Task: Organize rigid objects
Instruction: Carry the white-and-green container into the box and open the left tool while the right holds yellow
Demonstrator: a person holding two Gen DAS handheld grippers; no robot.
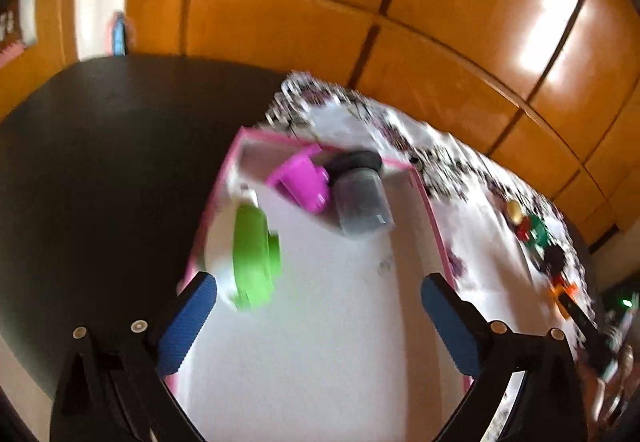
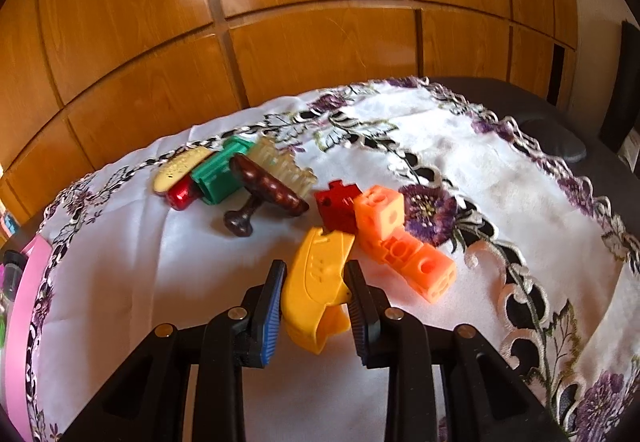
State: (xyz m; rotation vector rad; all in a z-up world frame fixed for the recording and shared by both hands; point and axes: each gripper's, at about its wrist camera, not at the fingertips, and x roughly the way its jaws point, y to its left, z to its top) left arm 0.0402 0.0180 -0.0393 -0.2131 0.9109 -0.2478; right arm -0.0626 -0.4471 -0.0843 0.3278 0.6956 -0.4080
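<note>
1. Yellow curved plastic piece [image 2: 318,282] sits clamped between the right gripper [image 2: 316,292] fingers, orange perforated cubes [image 2: 404,242] just beyond.
2. Left gripper [image 1: 320,318] fingers spread wide above the pink-rimmed white box [image 1: 434,218]; a white-and-green round plastic object [image 1: 244,254] lies by its left fingertip.

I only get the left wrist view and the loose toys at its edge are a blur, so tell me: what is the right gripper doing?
Observer: The right gripper is shut on a yellow plastic clip-shaped toy, over the white embroidered cloth.
Operator: What lies nearest to it?
Observer: Orange plastic cubes with round holes, just right of the yellow toy, with a red plastic block behind them.
Operator: Anything farther back?
Observer: A dark brown wooden stamp with a knob handle lies tipped over, in front of a green plastic block.
</note>
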